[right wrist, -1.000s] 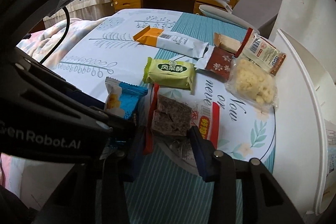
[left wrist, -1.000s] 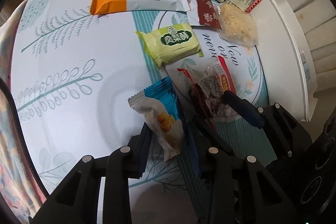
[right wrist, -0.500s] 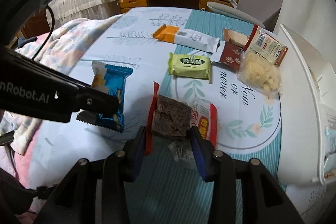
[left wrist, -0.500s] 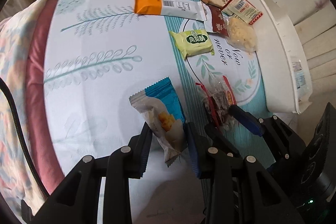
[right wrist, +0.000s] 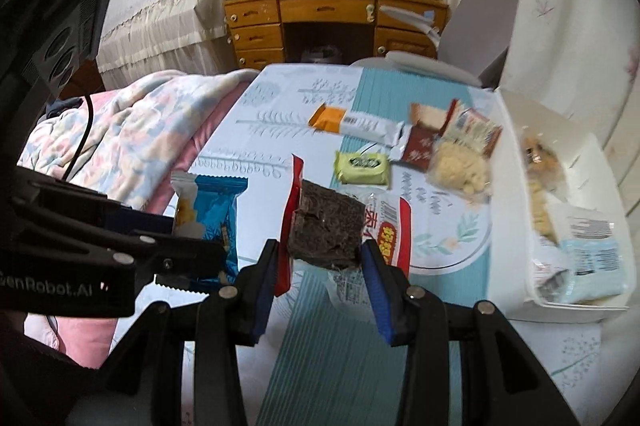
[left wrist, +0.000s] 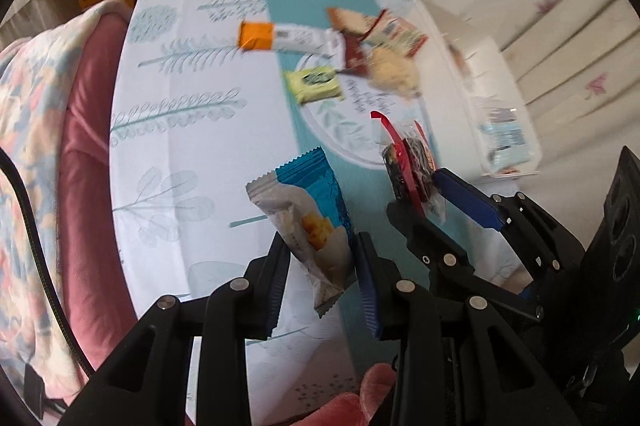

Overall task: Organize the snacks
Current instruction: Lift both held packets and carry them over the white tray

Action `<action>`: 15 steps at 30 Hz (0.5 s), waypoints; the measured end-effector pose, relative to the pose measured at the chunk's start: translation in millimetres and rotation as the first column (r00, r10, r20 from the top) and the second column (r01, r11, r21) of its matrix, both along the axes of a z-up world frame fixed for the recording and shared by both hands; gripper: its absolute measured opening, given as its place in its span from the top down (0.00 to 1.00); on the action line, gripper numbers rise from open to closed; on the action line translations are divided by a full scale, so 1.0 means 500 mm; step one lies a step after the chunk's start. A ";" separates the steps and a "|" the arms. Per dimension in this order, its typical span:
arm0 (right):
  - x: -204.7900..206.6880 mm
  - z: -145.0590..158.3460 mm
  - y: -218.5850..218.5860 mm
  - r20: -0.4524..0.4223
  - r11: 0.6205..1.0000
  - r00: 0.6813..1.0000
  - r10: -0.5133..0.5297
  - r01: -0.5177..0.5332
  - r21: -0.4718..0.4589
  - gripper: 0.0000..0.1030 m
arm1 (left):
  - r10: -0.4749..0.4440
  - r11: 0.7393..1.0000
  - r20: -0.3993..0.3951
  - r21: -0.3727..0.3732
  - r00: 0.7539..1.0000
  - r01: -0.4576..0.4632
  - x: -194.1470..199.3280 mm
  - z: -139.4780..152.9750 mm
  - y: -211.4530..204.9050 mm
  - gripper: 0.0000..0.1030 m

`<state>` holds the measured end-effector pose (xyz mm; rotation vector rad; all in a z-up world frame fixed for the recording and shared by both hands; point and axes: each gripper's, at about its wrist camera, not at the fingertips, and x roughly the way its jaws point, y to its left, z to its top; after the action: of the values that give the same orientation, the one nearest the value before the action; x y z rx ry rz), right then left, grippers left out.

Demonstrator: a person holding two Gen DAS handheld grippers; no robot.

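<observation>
The left claw (left wrist: 320,262) is clenching the lower end of a blue packet (left wrist: 310,214), which is standing nearly upright between the pads with its long axis running up the frame and its crimped top leaning slightly to the upper right. The right claw (right wrist: 320,258) is gripping a dark bar (right wrist: 324,226) in a clear red-edged wrapper, pads pressing on its two sides, the wrapper's loose tail hanging below. Both snacks are hanging clear of the bench (left wrist: 180,154), which is lying lower in both views. The relation that matters is the white bin (right wrist: 580,306): in the right wrist view it is sitting at the right edge of the frame, just right of and a little beyond the bar, already holding a pale blue packet (right wrist: 592,266) and a bag of tan pieces (blurred, so I cannot name them). In the left wrist view the bin is lying to the upper right, beyond the right claw, so the right hand is plainly the nearer one and would likely drop first, with the left crossing behind it. Still waiting on the bench at upper centre are an orange bar (right wrist: 352,122), a green packet (right wrist: 362,168), a puffed-snack bag (right wrist: 460,166) and a few red wrappers overlapping one another.
</observation>
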<state>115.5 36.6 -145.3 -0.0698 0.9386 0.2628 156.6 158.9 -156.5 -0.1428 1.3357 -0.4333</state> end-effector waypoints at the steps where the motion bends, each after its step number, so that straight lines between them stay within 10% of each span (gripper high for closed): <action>1: -0.004 0.010 -0.006 0.009 1.000 1.000 -0.004 0.004 -0.003 0.59 | -0.007 1.000 0.016 -0.009 1.000 0.007 -0.001 0.010 -0.007 0.69; 15: -0.011 0.114 -0.190 0.101 0.994 0.990 -0.101 0.106 -0.041 0.59 | -0.063 0.989 0.176 -0.123 0.982 0.085 -0.011 0.099 -0.159 0.69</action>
<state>109.8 -58.6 -88.3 -0.0762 0.8471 0.1403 151.0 79.4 -106.8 -0.1608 1.1454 -0.5838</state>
